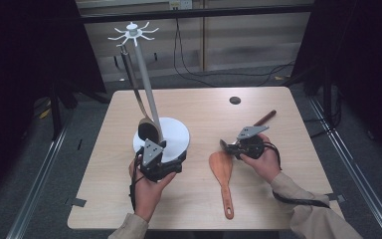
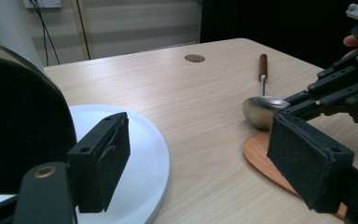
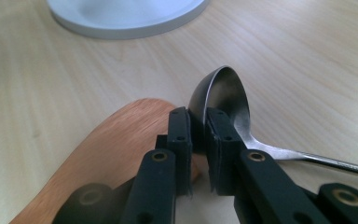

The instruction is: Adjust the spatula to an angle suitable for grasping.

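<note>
The spoon [image 1: 227,144] lies right of the stand [image 1: 174,130], apparently touching the spatula [image 1: 222,172].

A lab-style recording room: dark curtains [image 1: 25,59] flank the pale wooden table [image 1: 199,199], with loose cables [image 1: 199,74] and a wall socket [image 1: 180,4] beyond the grippers.

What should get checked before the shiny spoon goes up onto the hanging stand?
1. Right gripper has the metal spoon: ok, its jaws pinch the rim of the bowl.
2. Grip is secure enough to lift: cannot tell, only the bowl's edge is caught.
3. Wooden spatula is clear of the spoon: not ok, it lies right beside the bowl and under the jaws.
4. Stand's white base is steady: ok, the left gripper sits at the base with open jaws.
5. A hook is free on the stand top: ok, several prongs are bare; one utensil already hangs there.
</note>
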`<state>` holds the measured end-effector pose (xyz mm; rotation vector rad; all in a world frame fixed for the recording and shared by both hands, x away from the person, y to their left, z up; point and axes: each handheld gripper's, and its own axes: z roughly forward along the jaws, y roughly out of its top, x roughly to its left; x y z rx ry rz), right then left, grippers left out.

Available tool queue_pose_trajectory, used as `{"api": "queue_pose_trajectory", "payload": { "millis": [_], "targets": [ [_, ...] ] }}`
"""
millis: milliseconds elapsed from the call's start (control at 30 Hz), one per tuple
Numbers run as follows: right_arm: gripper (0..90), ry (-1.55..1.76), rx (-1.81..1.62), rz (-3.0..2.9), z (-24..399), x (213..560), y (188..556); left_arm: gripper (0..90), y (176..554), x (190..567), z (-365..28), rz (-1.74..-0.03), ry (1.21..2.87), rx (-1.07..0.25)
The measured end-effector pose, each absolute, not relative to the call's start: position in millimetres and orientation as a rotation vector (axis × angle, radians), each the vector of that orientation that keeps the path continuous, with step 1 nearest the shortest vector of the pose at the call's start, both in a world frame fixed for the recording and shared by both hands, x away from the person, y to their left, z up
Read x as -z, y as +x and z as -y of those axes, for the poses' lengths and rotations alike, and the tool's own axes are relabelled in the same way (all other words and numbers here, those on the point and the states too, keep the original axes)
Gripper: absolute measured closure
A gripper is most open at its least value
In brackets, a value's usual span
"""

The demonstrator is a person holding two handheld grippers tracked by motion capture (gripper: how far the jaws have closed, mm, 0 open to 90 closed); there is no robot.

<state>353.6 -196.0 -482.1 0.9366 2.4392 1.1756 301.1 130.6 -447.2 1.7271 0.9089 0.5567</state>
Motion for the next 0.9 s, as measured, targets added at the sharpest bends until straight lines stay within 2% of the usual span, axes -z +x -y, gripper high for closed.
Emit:
{"api": "queue_pose_trajectory", "payload": {
  "millis": [500, 700, 800, 833, 900],
  "targets": [
    [82.4, 0.889, -1.207, -2.562, 233, 475, 298, 21.0, 308, 446, -109, -0.853, 1.747, -0.503],
    [81.3, 0.93, -1.217, -2.549, 241, 475, 290, 21.0, 311, 446, -100, -0.836, 1.749, -0.482],
    [72.3, 0.966, -1.269, -2.507, 246, 473, 289, 21.0, 312, 447, -98, -0.834, 1.76, -0.484],
    [72.3, 0.966, -1.269, -2.507, 246, 473, 289, 21.0, 312, 447, -98, -0.834, 1.76, -0.484],
    [59.2, 1.032, -1.348, -2.44, 251, 466, 288, 21.0, 313, 448, -98, -0.835, 1.762, -0.477]
  ]
}}
